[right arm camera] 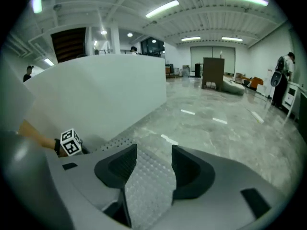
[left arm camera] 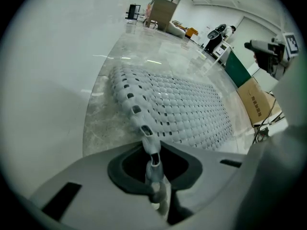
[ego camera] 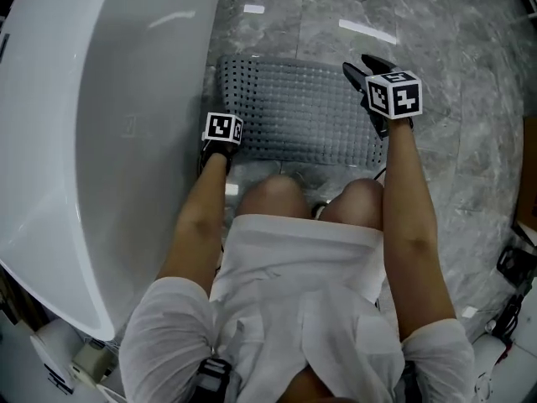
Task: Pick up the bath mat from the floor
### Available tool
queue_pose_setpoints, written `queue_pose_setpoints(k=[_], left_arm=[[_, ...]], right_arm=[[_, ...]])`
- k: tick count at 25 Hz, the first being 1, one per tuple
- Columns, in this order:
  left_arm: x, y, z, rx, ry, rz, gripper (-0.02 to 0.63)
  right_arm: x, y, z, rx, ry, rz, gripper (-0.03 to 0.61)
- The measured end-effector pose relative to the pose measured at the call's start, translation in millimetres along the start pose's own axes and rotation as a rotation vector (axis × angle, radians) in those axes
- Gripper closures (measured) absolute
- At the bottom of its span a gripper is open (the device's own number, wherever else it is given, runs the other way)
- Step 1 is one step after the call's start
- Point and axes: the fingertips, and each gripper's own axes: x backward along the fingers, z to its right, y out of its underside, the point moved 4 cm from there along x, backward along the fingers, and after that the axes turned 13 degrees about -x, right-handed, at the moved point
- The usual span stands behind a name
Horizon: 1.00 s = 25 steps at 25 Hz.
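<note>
Grasping underway: left gripper is clamped on the near-left corner of the grey perforated rubber bath mat on the marble floor. Farther right, right gripper hovers at its edge, jaws apart, and should close before lifting.

Entered, by the head view: one bath mat at twelve o'clock and one white bathtub at nine o'clock. Two grippers are counted, the left gripper at ten o'clock and the right gripper at one o'clock, with two cubes, the left marker cube and the right marker cube. One cardboard box is listed at three o'clock of the left gripper view.
</note>
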Motion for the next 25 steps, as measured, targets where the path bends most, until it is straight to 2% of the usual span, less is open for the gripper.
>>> queue_pose_setpoints(k=[4, 9, 12, 17, 25], left_arm=[[2.8, 4.2, -2.2, 0.011, -0.017, 0.000, 0.561], [-1.7, 3.9, -2.0, -0.002, -0.035, -0.023, 0.560], [-5.5, 3.4, -3.1, -0.005, -0.047, -0.032, 0.560], [-7.4, 5.4, -4.0, 0.006, -0.052, -0.040, 0.560], [-11.5, 5.0, -4.8, -0.017, -0.067, -0.071, 0.560]], right_arm=[[-8.5, 70.7, 49.9, -0.097, 0.041, -0.173, 0.330], [-3.0, 172.9, 113.1, -0.281, 0.142, -0.327, 0.297], [-1.0, 221.2, 137.4, -0.348, 0.195, -0.403, 0.284], [2.4, 270.6, 163.7, -0.421, 0.223, -0.456, 0.261], [-9.1, 315.8, 190.3, -0.477, 0.238, -0.503, 0.232]])
